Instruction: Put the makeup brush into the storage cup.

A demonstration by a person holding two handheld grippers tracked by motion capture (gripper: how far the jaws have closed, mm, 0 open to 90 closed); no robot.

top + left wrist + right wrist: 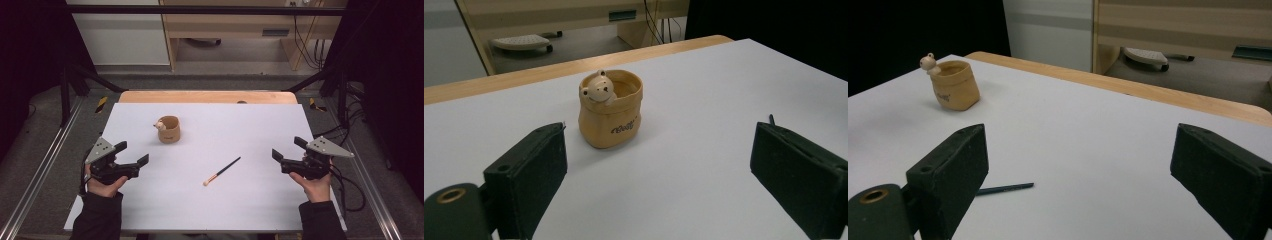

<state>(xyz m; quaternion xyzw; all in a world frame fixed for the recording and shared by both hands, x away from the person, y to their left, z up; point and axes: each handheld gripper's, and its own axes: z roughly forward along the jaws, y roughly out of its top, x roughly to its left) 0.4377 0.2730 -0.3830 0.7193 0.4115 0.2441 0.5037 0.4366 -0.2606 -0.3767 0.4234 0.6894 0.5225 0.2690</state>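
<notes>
High view: left gripper (pixel 134 154) and right gripper (pixel 286 148) both released, hovering low over white worktop (pixel 260 200), nothing held. Thin brush (pixel 221 171) flat near centre, bristle end near, handle pointing far-right. Bear-faced holder (pixel 168 129) upright, far-left of brush, well apart. Likely next: pick up brush. Best taken mid-handle, jaws square across shaft, then tipped upright over holder mouth.

A white-topped table (pixel 260 125) with a wooden far edge carries a bear pot (pixel 168 129) at eleven o'clock and a brush (pixel 221 171) near its centre.
</notes>
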